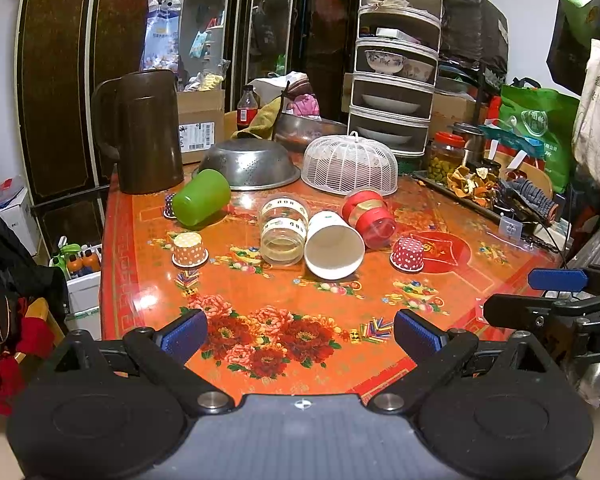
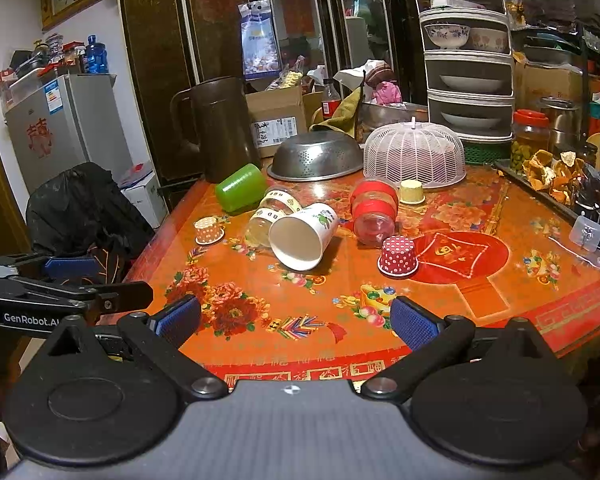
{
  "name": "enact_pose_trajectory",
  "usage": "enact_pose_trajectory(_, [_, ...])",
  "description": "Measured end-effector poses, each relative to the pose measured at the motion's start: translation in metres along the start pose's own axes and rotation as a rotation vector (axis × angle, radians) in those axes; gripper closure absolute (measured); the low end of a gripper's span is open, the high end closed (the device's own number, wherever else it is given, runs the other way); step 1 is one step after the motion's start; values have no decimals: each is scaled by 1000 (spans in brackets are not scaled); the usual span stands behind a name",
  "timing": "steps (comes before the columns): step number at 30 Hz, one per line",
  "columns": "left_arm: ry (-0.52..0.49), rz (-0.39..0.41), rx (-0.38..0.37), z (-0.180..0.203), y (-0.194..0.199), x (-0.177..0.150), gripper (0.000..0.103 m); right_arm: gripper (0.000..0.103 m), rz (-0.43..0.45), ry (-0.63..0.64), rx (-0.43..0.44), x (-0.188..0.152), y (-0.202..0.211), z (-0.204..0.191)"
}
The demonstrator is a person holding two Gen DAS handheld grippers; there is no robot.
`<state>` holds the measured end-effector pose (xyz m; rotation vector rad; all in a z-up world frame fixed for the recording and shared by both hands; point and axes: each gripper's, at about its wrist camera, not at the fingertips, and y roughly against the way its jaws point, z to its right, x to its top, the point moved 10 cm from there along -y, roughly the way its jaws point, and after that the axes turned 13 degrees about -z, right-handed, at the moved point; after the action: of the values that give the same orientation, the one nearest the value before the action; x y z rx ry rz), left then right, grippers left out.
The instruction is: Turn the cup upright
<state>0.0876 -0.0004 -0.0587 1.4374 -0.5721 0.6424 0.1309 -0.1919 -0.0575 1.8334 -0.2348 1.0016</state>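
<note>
Several cups lie on their sides on the red flowered table: a green cup, a clear glass, a white paper cup with its mouth facing me, and a red-banded clear cup. Small dotted paper cups stand upside down: orange, red, yellow. My left gripper and right gripper are open and empty, above the table's near edge, well short of the cups.
A brown jug, an upturned steel colander and a white mesh food cover stand behind the cups. A tray of peels and a jar sit at the right.
</note>
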Motion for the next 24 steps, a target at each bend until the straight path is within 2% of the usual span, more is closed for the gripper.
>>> enact_pose_trajectory(24, [0,0,-1,0,0,0,2,1,11,-3,11,3,3,-1])
